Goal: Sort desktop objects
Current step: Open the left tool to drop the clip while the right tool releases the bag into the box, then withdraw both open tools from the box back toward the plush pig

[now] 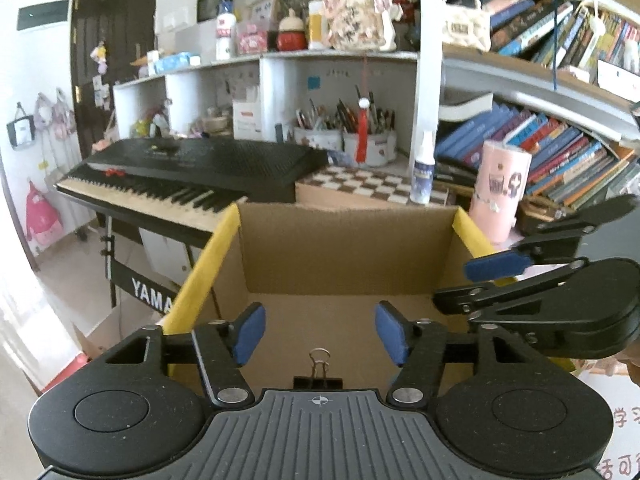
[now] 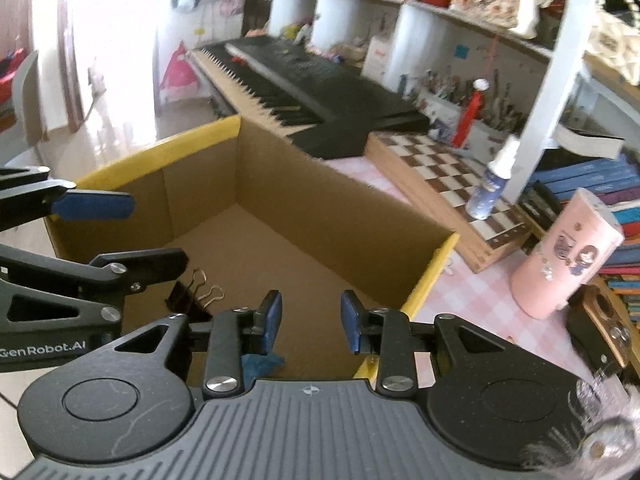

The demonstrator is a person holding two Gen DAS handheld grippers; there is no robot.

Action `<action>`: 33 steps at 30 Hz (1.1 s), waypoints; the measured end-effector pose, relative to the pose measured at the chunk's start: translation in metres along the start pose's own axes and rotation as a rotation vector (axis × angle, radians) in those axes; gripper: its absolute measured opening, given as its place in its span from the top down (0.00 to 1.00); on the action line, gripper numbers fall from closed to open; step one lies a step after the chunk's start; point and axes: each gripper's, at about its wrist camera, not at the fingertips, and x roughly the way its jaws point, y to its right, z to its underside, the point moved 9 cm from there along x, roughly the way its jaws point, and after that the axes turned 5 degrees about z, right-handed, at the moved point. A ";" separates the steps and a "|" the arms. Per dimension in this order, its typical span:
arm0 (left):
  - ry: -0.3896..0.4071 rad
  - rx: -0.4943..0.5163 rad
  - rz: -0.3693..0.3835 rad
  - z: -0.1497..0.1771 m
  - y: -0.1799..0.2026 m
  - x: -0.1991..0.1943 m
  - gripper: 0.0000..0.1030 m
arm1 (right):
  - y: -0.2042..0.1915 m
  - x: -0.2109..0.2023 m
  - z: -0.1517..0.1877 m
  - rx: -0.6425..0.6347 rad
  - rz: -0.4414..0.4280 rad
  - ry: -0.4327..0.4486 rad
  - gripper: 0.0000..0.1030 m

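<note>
Both over the open brown cardboard box with yellow-taped rim [image 1: 472,236]: left gripper [image 1: 320,334] and right gripper [image 2: 311,322], jaws apart, holding nothing. Inside on the box floor, a small black binder clip with silver wire handles [image 1: 318,372]. Probably light, stiff, a little slippery; best taken across the black body, not by the thin handles.
</note>
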 end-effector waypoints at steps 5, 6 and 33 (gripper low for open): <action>0.046 -0.040 -0.027 -0.004 -0.010 -0.018 0.30 | 0.011 -0.023 0.001 0.120 0.059 0.051 0.66; 0.054 -0.047 -0.032 -0.004 -0.012 -0.021 0.29 | 0.013 -0.028 0.003 0.149 0.073 0.062 0.66; 0.072 -0.086 -0.008 0.045 -0.036 -0.102 0.24 | -0.002 -0.136 0.081 0.515 0.325 0.146 0.66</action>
